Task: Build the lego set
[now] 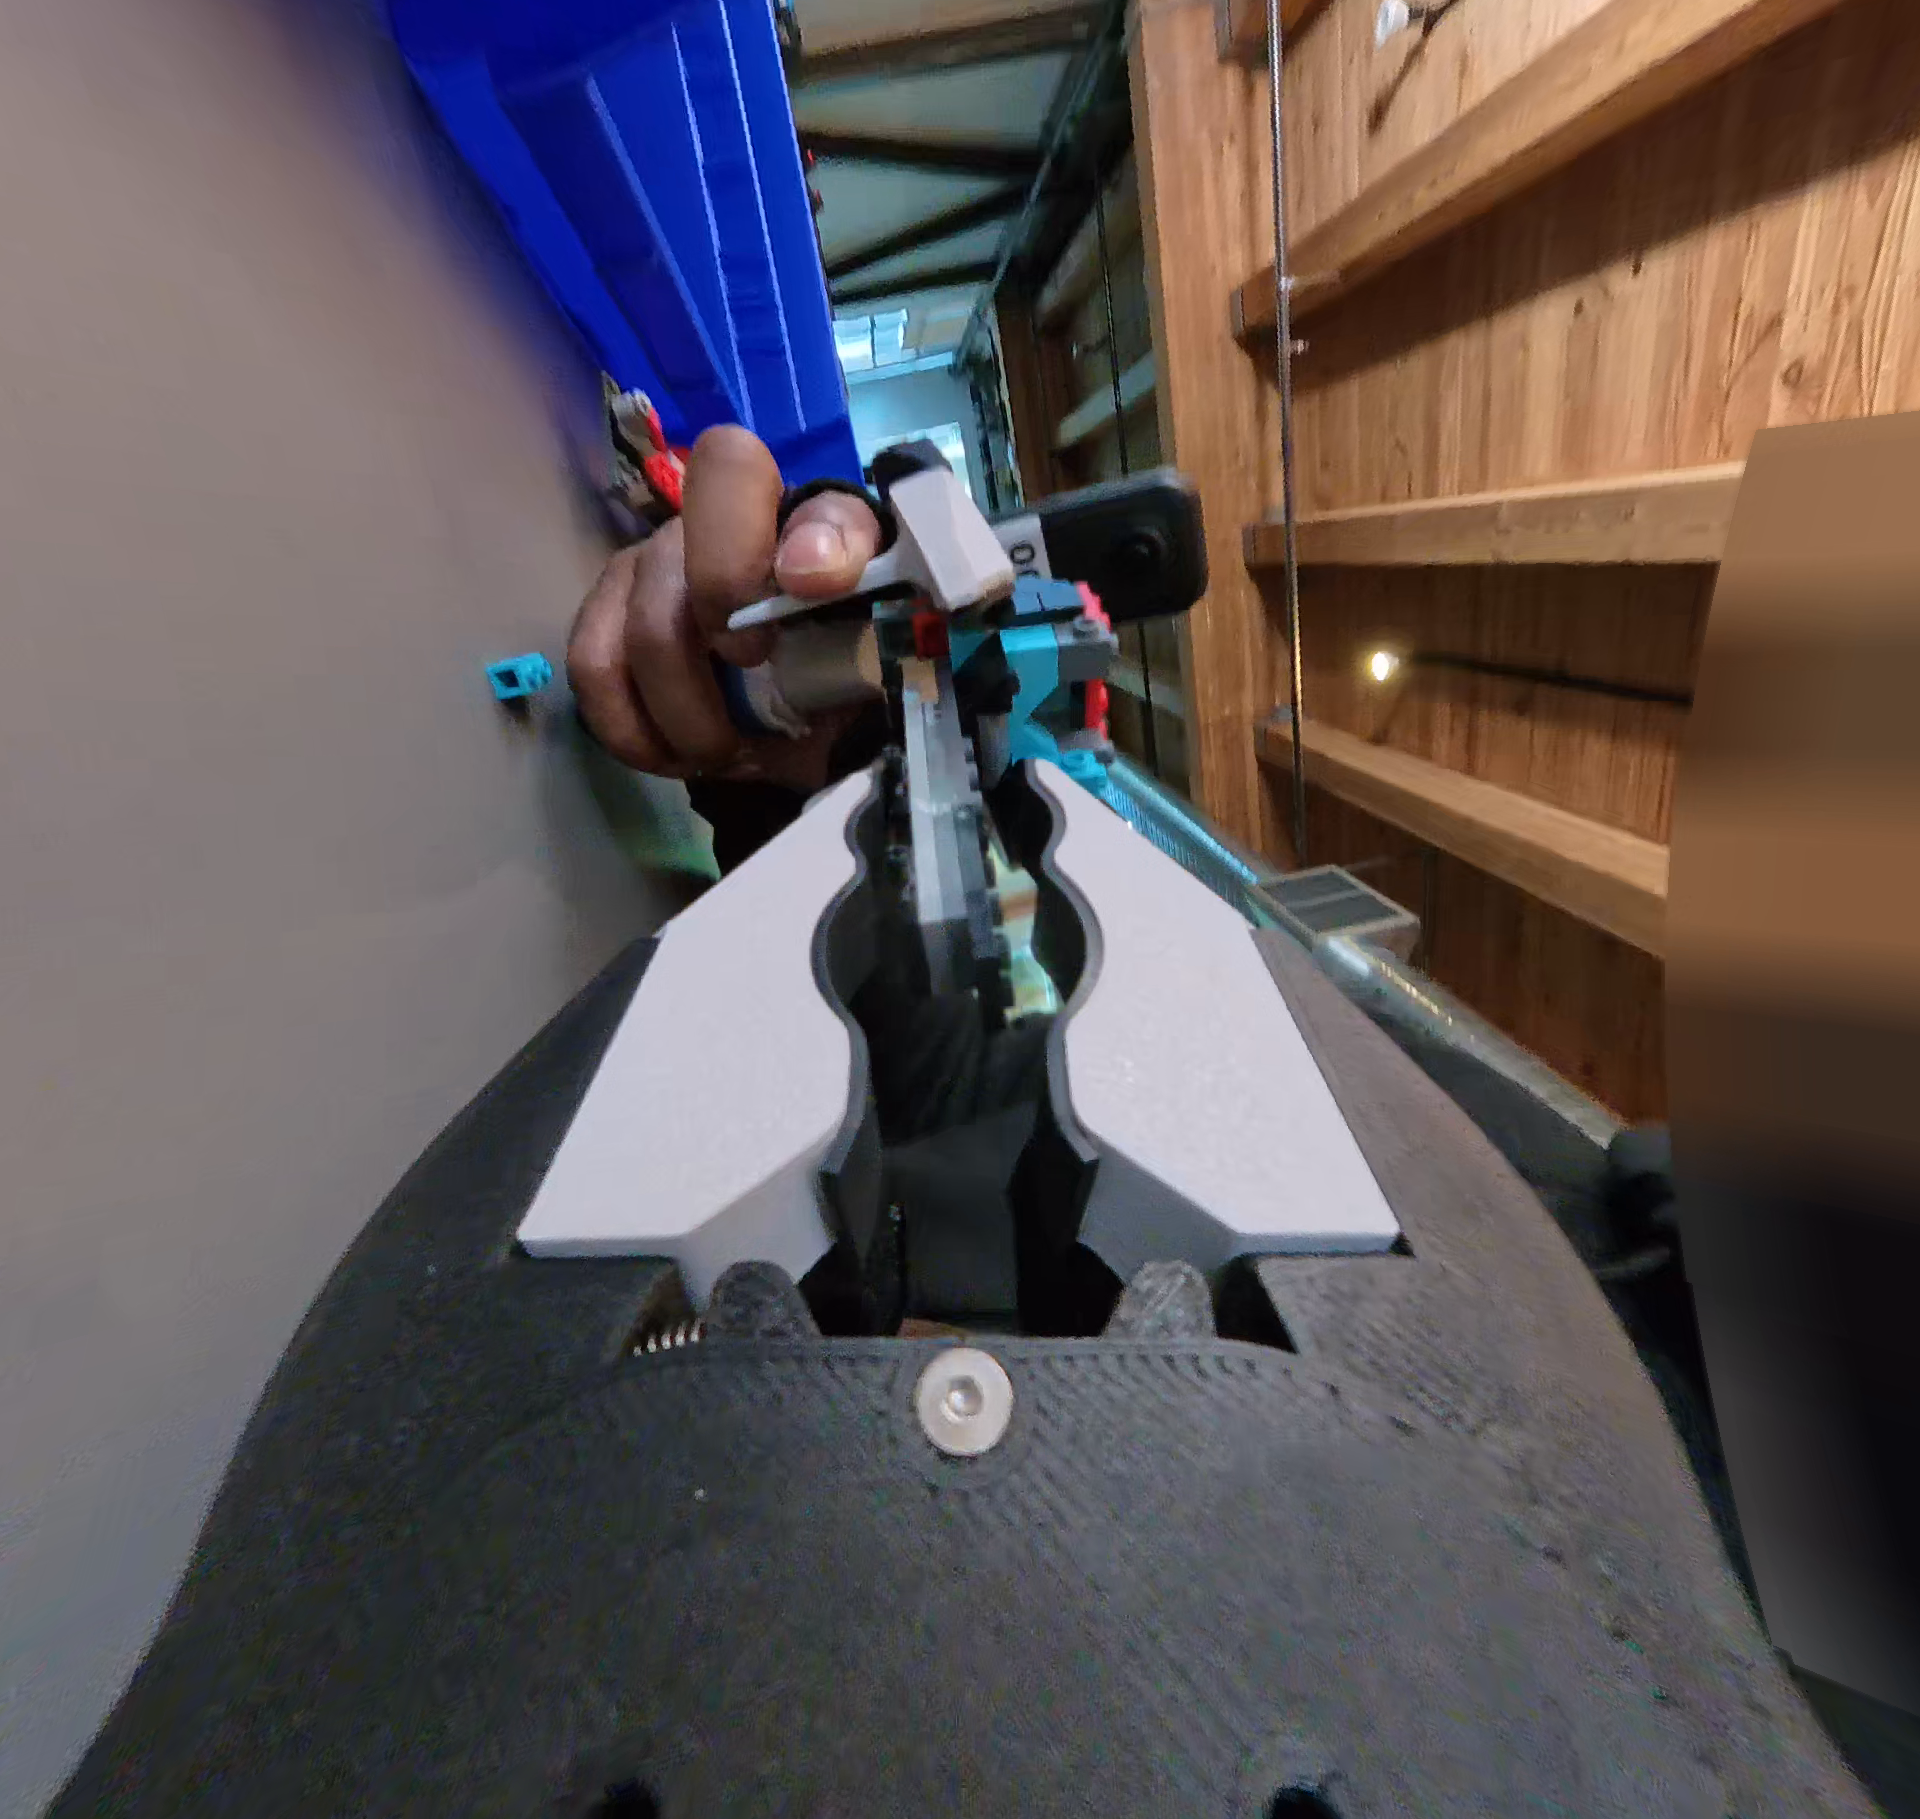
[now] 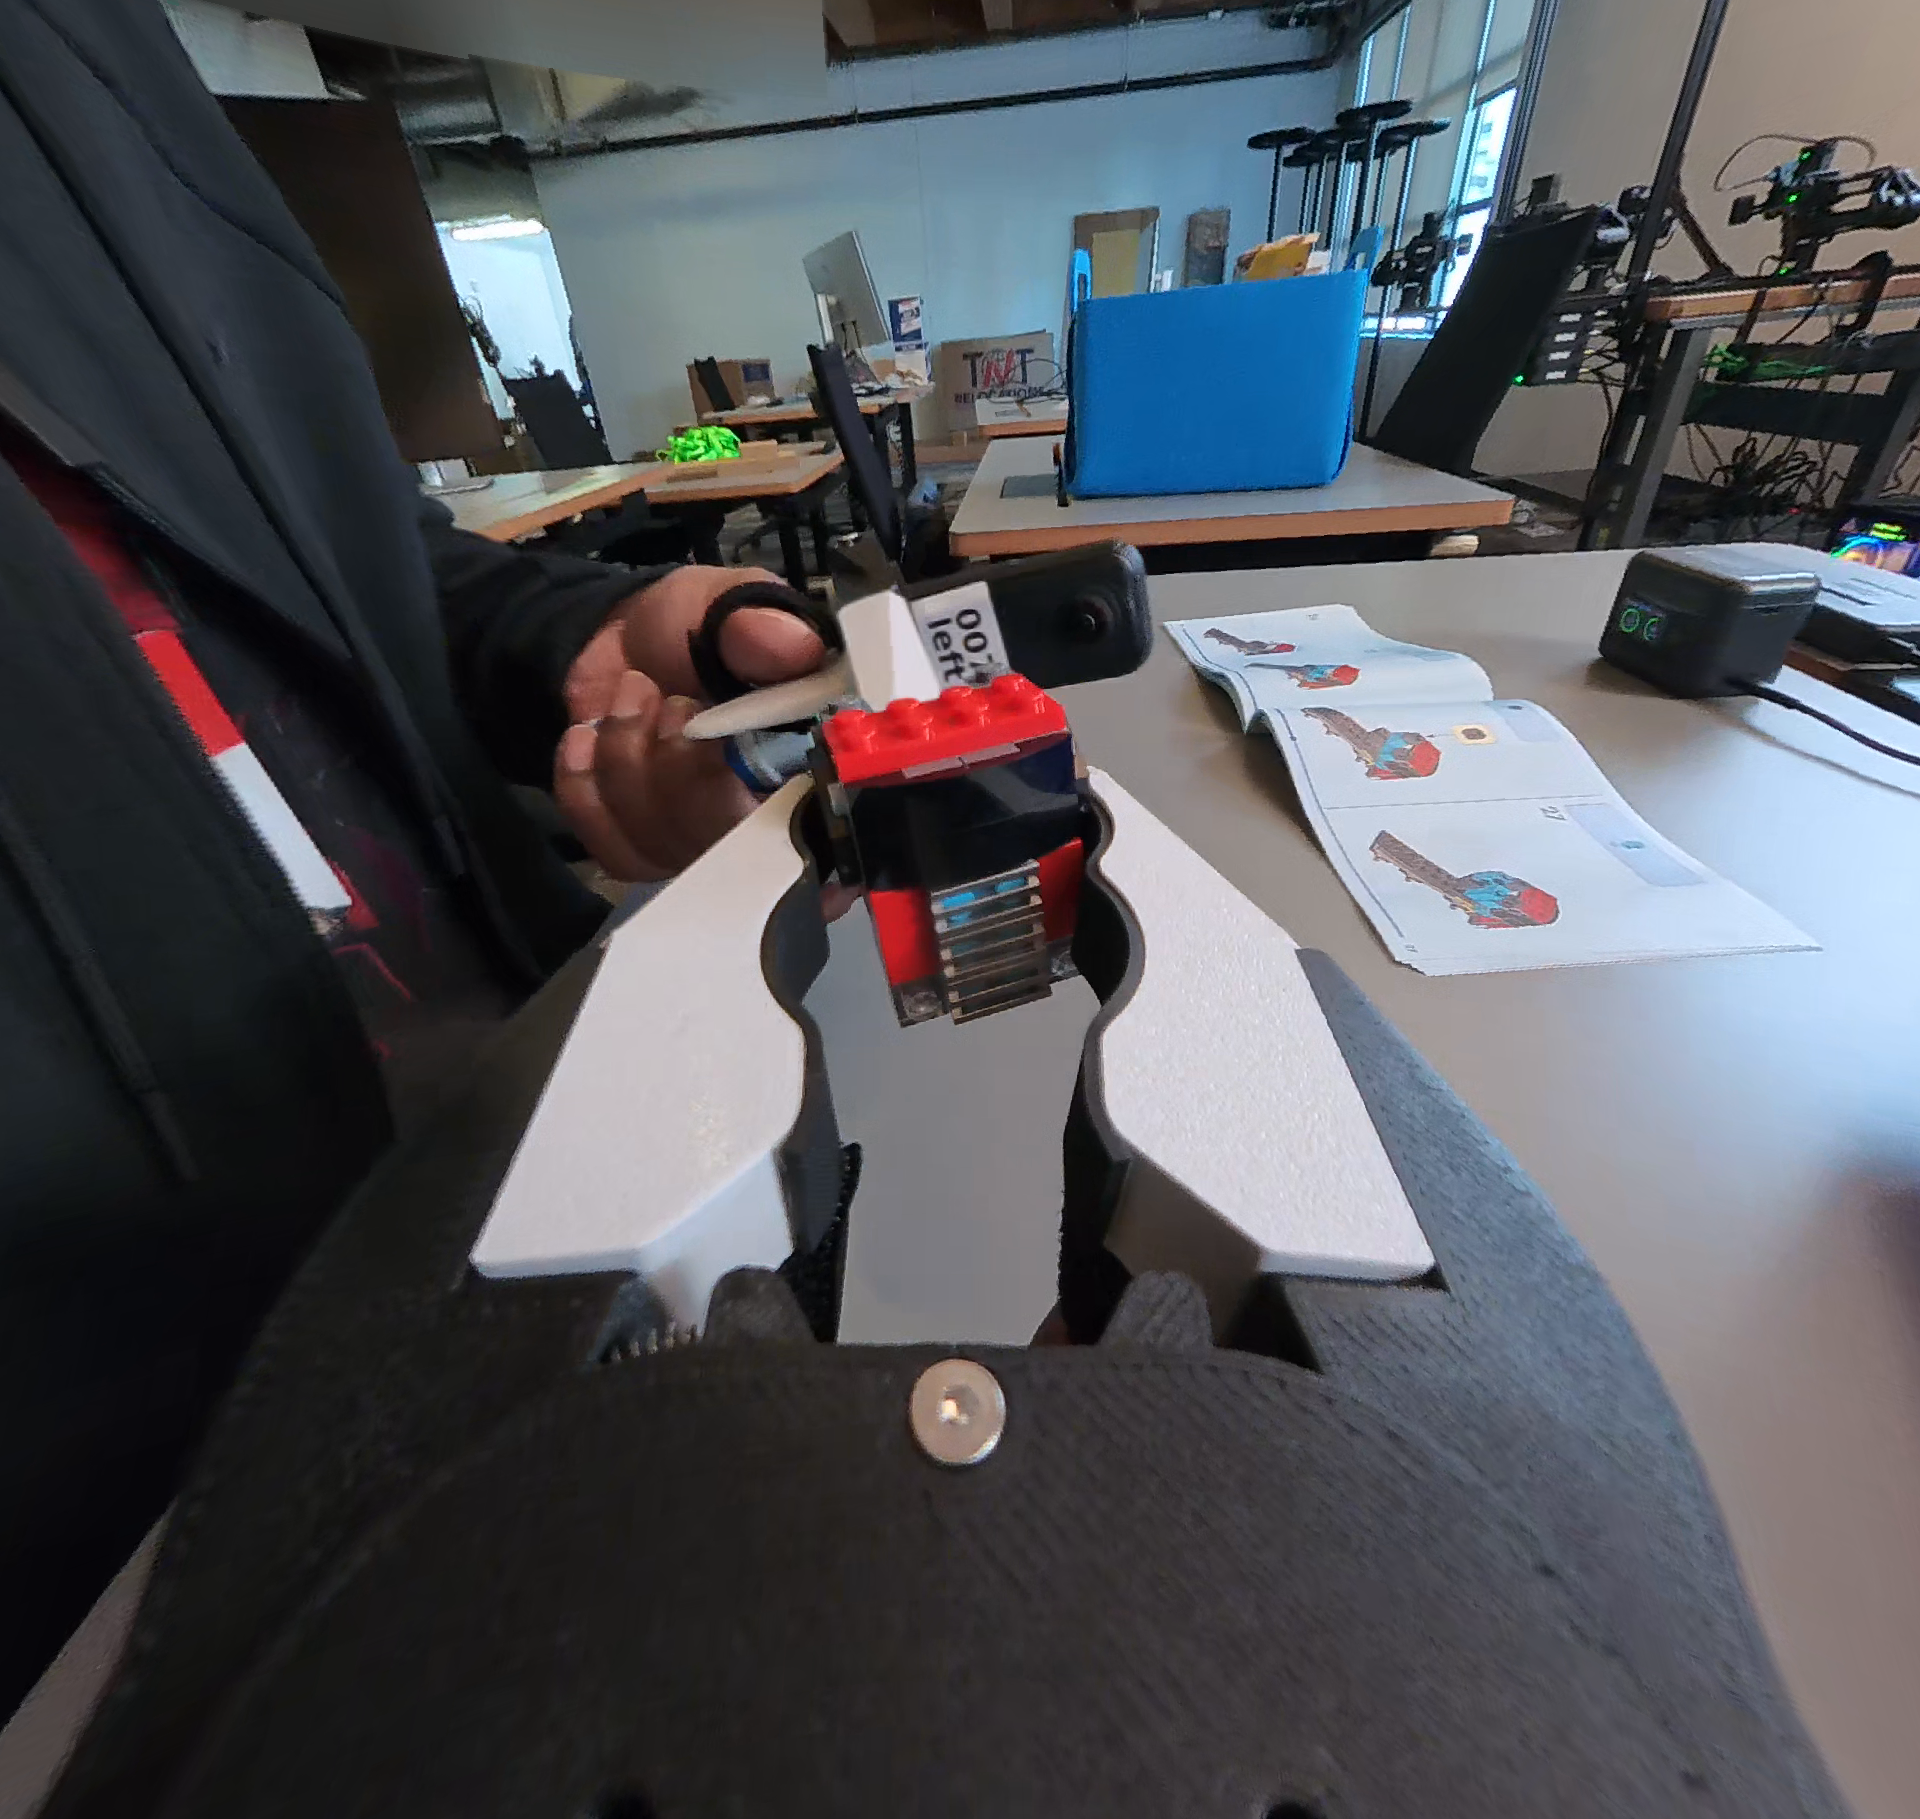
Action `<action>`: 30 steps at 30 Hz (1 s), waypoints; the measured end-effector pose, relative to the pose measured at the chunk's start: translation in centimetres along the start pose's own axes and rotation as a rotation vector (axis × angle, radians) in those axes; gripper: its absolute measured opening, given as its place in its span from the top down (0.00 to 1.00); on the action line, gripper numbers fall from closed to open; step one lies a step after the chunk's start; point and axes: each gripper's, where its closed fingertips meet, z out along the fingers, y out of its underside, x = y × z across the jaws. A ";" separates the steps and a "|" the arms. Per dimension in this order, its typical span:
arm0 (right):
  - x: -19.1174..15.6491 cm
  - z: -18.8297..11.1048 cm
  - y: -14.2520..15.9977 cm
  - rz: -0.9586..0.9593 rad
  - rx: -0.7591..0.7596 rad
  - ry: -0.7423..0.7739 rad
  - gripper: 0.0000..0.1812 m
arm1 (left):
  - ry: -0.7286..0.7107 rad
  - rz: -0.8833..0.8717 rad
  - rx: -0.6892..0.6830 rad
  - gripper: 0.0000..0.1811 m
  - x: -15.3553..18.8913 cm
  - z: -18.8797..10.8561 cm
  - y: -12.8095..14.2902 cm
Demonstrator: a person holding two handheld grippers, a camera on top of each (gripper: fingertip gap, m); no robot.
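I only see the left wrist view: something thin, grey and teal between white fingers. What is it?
Observer: In the right wrist view it is a toy truck, with a red cab, dark windscreen and silver grille.
Visitor: What holds that front end?
Observer: The right gripper, shut on the cab's sides.
Visitor: Are there any instructions around?
Observer: Yes, an open booklet lies on the table, to the right of the truck.

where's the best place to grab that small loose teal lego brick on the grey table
Grip the small teal lego brick across its two flat side faces, coming straight down toward the grey table. It lies alone, clear of the hand beside it, so both sides look reachable.
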 end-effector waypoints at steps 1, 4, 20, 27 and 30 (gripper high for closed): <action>0.0 0.2 0.0 -0.003 0.000 0.001 0.75 | -0.003 -0.004 0.024 0.87 0.0 0.0 -0.2; 0.0 0.3 -0.2 -0.022 0.009 0.011 0.75 | 0.017 -0.018 0.070 0.88 0.2 0.0 -0.3; -0.1 1.3 0.3 -0.052 -0.044 0.026 0.74 | 0.034 -0.030 0.178 0.89 0.3 -1.2 -0.7; 0.7 -0.4 0.6 -0.005 -0.160 0.142 0.65 | 0.032 -0.049 0.274 0.89 -0.2 -2.7 -3.0; 1.1 -3.2 1.4 0.036 -0.221 0.283 0.67 | -0.042 0.009 0.331 0.89 -1.0 -3.5 -4.9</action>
